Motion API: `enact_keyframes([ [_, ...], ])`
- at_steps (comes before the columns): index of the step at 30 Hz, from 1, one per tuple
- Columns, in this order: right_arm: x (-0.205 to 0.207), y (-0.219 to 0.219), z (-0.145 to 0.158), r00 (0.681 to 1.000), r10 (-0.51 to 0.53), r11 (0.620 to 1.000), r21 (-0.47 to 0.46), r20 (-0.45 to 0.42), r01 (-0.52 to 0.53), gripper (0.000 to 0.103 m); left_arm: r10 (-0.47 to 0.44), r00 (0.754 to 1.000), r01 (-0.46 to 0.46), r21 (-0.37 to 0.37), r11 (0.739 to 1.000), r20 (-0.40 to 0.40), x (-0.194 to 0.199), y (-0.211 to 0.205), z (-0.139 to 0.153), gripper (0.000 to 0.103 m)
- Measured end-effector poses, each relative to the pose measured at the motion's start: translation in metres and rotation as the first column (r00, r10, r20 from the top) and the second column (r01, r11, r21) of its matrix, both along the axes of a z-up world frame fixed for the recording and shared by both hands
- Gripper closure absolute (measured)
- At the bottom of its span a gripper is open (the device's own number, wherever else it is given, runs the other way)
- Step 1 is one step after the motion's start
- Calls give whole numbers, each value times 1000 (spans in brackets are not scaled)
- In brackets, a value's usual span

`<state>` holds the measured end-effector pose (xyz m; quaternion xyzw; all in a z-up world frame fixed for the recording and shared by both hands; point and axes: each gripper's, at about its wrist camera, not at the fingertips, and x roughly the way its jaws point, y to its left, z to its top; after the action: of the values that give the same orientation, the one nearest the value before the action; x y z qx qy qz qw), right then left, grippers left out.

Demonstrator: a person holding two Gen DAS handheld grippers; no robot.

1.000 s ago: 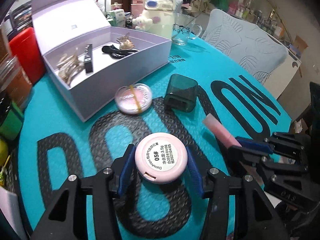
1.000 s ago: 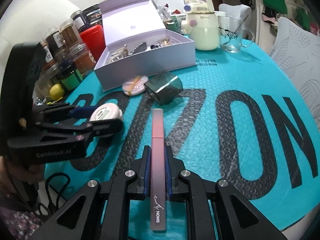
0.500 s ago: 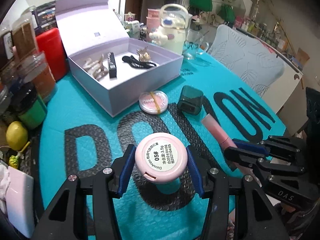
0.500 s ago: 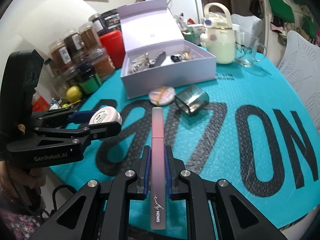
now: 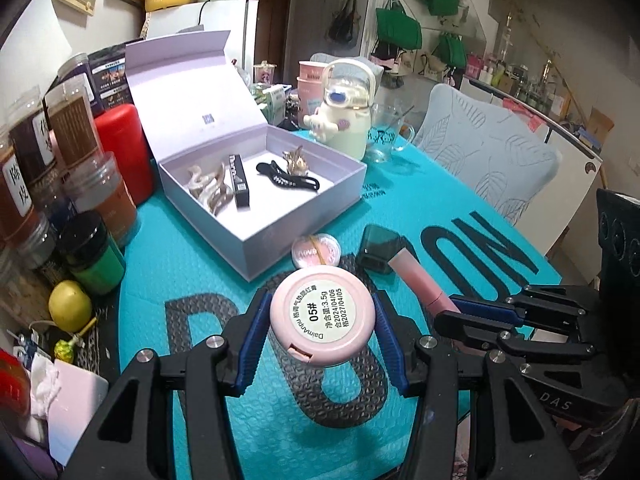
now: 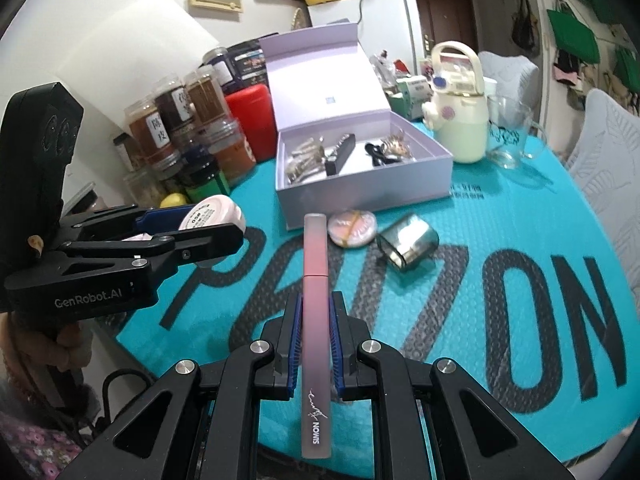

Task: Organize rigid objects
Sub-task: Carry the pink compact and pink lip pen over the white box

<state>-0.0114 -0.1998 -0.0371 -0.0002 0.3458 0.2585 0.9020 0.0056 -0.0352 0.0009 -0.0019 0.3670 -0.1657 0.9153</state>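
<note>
My left gripper (image 5: 322, 320) is shut on a round pink compact (image 5: 322, 317) with a white label and holds it above the teal mat. It also shows in the right wrist view (image 6: 212, 216). My right gripper (image 6: 315, 316) is shut on a long pink tube (image 6: 315, 320) held lengthwise, also seen in the left wrist view (image 5: 416, 280). An open lilac box (image 5: 264, 184) stands further back with hair clips and a black stick inside. A second pink compact (image 5: 316, 252) and a dark green case (image 5: 378, 250) lie on the mat in front of the box.
Spice jars (image 5: 60, 152) and a red canister (image 5: 124, 148) crowd the left edge. A cream kettle-shaped bottle (image 5: 346, 108) and a glass mug (image 5: 386, 136) stand behind the box. A lemon (image 5: 70, 306) lies at the left. A padded chair (image 5: 488, 160) is on the right.
Both grippers have risen and pulled back from the table with their objects. The box and loose items look smaller and farther away.
</note>
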Motion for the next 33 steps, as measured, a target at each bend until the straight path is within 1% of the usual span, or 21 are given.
enact_keyframes([
  [7, 14, 4, 10, 999, 23, 1000, -8, 32, -22, 90, -4, 999, 3, 16, 1000, 36, 12, 0, 15, 52],
  [13, 30, 4, 26, 997, 42, 999, -14, 60, -42, 90, -8, 998, 7, 15, 1000, 56, 26, 0, 25, 52],
  [20, 53, 8, 37, 994, 65, 997, -33, 87, -63, 90, 6, 997, -9, 33, 999, 80, 48, 1, 36, 52],
  [29, 88, 11, 51, 992, 76, 997, -33, 101, -73, 90, 3, 997, -5, 23, 1000, 76, 81, 1, 44, 52],
  [33, 106, 13, 56, 992, 78, 996, -38, 100, -75, 90, 4, 997, -7, 39, 999, 82, 98, 1, 48, 52],
])
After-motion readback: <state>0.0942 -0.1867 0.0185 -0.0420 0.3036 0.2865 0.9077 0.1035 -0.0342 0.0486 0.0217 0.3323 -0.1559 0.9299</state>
